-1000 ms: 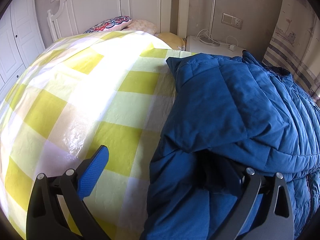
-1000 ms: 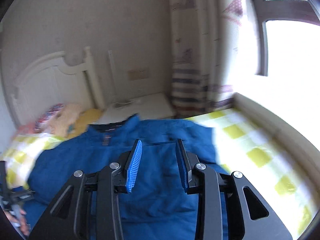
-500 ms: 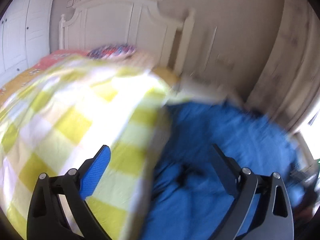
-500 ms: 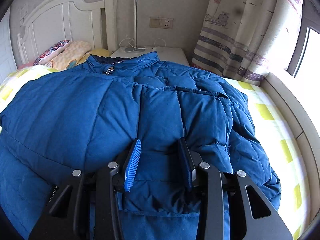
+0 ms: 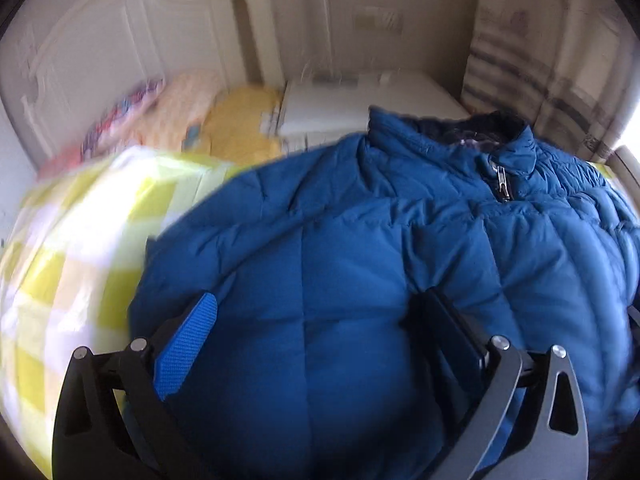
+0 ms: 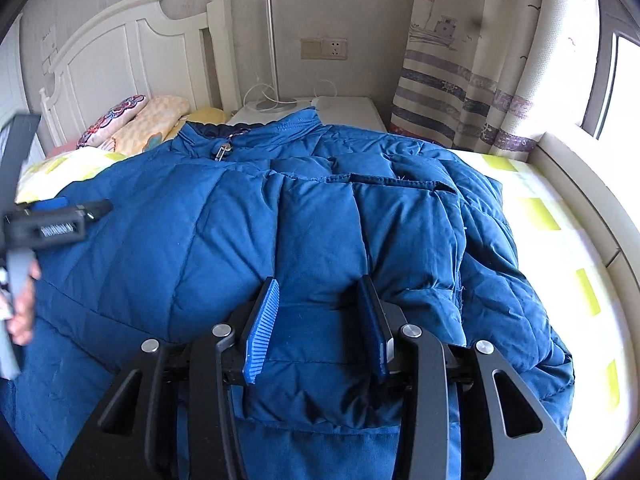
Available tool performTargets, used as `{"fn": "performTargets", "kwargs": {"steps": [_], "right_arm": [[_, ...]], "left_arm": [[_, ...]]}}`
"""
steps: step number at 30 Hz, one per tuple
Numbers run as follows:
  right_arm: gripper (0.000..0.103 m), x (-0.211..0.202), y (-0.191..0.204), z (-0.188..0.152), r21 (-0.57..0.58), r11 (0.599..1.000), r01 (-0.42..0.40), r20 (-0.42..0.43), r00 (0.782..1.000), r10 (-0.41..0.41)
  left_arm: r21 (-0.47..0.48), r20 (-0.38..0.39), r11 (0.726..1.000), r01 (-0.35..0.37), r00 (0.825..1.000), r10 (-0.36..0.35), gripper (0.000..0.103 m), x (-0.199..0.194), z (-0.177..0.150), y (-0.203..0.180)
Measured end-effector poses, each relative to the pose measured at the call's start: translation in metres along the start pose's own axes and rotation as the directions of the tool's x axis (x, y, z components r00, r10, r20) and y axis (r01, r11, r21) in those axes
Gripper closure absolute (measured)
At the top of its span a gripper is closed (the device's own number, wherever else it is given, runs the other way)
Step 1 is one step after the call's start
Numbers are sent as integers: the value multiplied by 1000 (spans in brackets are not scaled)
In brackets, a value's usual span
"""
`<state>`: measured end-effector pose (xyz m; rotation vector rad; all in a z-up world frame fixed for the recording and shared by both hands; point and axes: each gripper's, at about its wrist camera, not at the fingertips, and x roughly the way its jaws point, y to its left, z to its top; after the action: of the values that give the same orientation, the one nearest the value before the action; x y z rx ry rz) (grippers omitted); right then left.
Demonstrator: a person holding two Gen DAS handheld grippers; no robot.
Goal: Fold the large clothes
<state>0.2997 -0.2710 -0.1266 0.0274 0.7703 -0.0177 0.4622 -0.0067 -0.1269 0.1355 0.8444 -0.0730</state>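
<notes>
Two grippers above one blue puffer jacket (image 5: 360, 240). Lies spread front-up across the bed, on a yellow-and-white check quilt (image 5: 80, 240), collar (image 6: 296, 120) toward the headboard (image 6: 120, 52), zip pull (image 5: 502, 184) just under the collar. Sleeve (image 6: 400, 220) on the window side folded in over the chest, cuff end toward the camera.

Left gripper (image 5: 320, 298): fingers (image 5: 188, 344) spread wide, poised over the jacket's flank near the quilt edge. Nothing pinched; no clear contact with the cloth. Left view blurred, so fine detail lost. Same gripper visible at the left edge of the right wrist view, carried by a hand (image 6: 22, 312), over the jacket's far side.

Right gripper (image 6: 317, 282): fingers (image 6: 260, 332) parted about a quarter of the way, straddling the folded sleeve's lower end. Cloth between the pads, but no visible pinch; pads look clear of it on both sides.

Beyond the jacket: two patterned pillows (image 6: 152, 120) against the headboard, a white nightstand (image 5: 340, 104) beside the bed, a slim lamp (image 6: 272, 48) and a cable on it. Wall socket (image 6: 334, 48) above. Striped curtain (image 6: 480, 60) to the right, bright window (image 6: 624, 88) next to it.
</notes>
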Motion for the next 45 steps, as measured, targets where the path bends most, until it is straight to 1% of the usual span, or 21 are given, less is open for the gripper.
{"fn": "performTargets", "kwargs": {"steps": [4,7,9,10,11,14,16,19,21,24,27,29,30,32,35,39,41,42,43,44,45], "right_arm": [[61,-4,-4,1,27,999,-40,0,999,40],[54,-25,1,14,57,998,-12,34,999,10],[35,-42,18,29,-2,1000,-23,120,993,23],[25,-43,26,34,-36,999,-17,133,991,21],[11,-39,35,39,-75,997,-11,135,991,21],[10,-5,53,43,-140,990,22,53,998,-15],[9,29,58,32,-179,984,6,-56,998,-17],[7,36,52,28,-167,985,-32,-79,997,19],[12,33,50,35,-186,982,-46,-107,994,27],[12,21,31,54,-164,986,5,-55,998,-15],[11,30,-6,77,-59,998,36,-15,999,-37],[10,59,-22,78,-53,998,47,-95,994,-52],[8,68,-27,76,-42,999,23,-115,993,-28],[8,72,-34,75,-15,1000,-10,-124,992,8],[8,64,-35,83,-12,1000,8,-157,988,-10],[8,48,-42,112,13,999,52,-56,997,-51],[6,57,-49,122,29,998,61,-29,998,-60],[5,68,-51,124,27,997,66,-48,997,-65],[5,91,-55,123,31,996,80,-124,989,-75],[5,116,-59,117,37,995,91,-226,971,-80],[4,126,-63,113,57,996,61,-248,968,-45]], "left_arm": [[13,20,999,-36,999,36,2,3,-7,-6],[11,19,999,-38,999,38,2,2,-9,-7],[9,18,999,-37,999,37,2,2,-8,-7],[10,18,999,-37,999,37,2,2,-8,-7],[10,18,999,-38,999,38,2,2,-9,-7],[6,19,999,-34,999,34,2,1,-8,-6],[4,19,999,-32,999,32,2,1,-8,-6],[0,19,1000,-29,999,29,2,1,-8,-4],[0,19,1000,-30,999,30,2,1,-8,-4],[-1,18,1000,-30,999,30,2,1,-8,-4],[-3,17,1000,-27,999,27,2,2,-8,-4],[-3,18,1000,-27,999,27,2,1,-8,-4],[-4,19,1000,-25,1000,25,2,1,-8,-3],[-6,18,1000,-23,1000,23,2,2,-8,-3],[-7,17,1000,-23,1000,23,2,2,-8,-4],[-6,14,1000,-24,1000,24,2,2,-8,-4],[-7,13,1000,-22,1000,22,2,2,-8,-4],[-7,13,1000,-23,1000,23,2,2,-8,-4],[-7,14,1000,-22,1000,23,2,2,-8,-4],[-7,14,1000,-22,1000,22,2,2,-8,-4],[-7,14,1000,-21,1000,21,2,2,-8,-4]]}}
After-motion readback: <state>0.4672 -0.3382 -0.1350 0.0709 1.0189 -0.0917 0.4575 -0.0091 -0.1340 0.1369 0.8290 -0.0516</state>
